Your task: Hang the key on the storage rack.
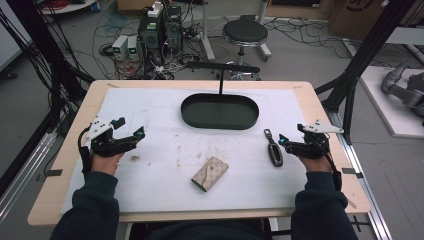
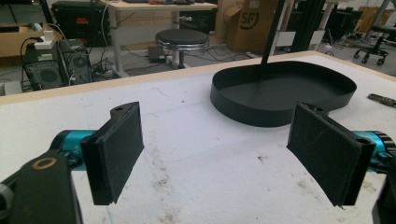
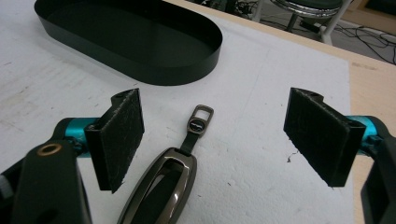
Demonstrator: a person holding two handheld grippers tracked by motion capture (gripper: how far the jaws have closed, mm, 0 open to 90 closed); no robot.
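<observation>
The right gripper point(image 3: 212, 140) has its two black padded fingers point(image 3: 119, 137) spread wide and holding nothing. Just ahead of them, and a little toward the left-hand finger in the right gripper view, lies the dark metallic key fob with a small strap loop point(image 3: 163, 184), flat on the white foam mat point(image 3: 261, 154). Its long axis runs roughly along the gripper's own line of sight, loop end pointing away toward the black oval metal tray point(image 3: 140, 42). In the high view the fob point(image 1: 273, 148) sits just beside the right gripper point(image 1: 290, 142), on its inner side, so this hand is plainly the nearer one; closing across the fob's narrow width looks the natural grasp.

The left gripper point(image 2: 217, 151) is likewise wide open and empty, over bare mat, with the tray point(image 2: 280, 93) beyond. A beige patterned fabric pouch point(image 1: 209, 173) lies between the two hands on the bench point(image 1: 75, 150), nearer the person.
</observation>
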